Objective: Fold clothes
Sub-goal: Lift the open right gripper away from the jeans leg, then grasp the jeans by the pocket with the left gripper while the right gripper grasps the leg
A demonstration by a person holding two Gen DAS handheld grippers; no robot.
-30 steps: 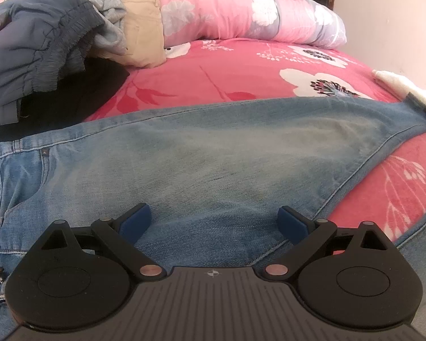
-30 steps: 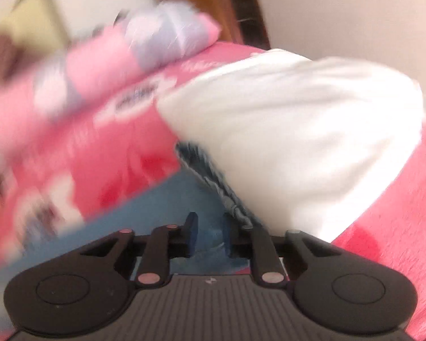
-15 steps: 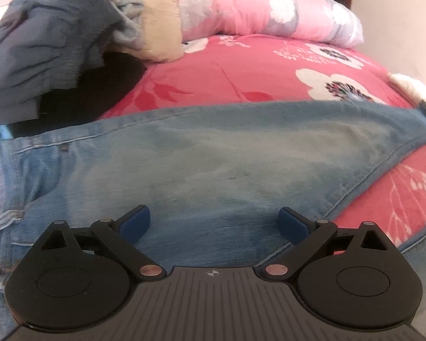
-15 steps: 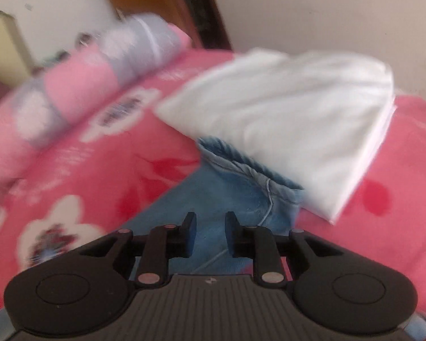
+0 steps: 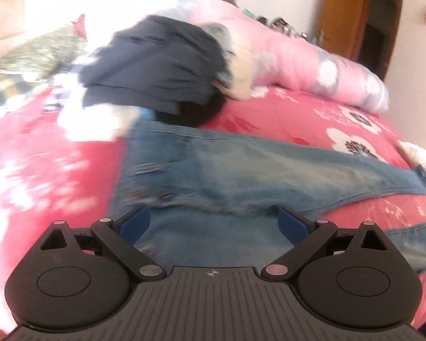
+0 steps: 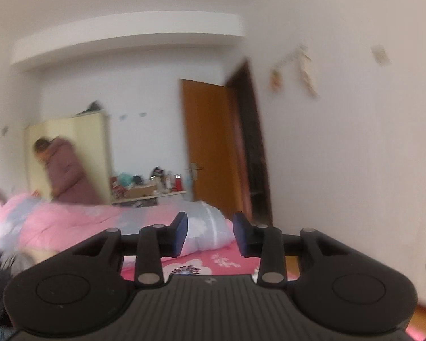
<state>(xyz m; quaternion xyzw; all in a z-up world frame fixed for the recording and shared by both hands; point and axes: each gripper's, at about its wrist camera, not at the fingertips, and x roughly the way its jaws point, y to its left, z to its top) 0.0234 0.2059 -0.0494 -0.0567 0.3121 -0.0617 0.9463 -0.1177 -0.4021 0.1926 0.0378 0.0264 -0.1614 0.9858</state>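
Left wrist: faded, creased denim jeans [image 5: 269,167] across floral red bedsheet [image 5: 284,113].

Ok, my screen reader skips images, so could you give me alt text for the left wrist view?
Blue jeans lie spread flat on a pink flowered bed, with the open left gripper above them, holding nothing. A pile of dark clothes sits behind, beside a rolled pink quilt. The picture is blurred.

My left camera tilts down, close over the jeans [image 5: 269,170] on the bed [image 5: 284,113]. My right camera looks level across the room toward the far door [image 6: 210,142]. Both catch the pink quilt [image 5: 312,65].
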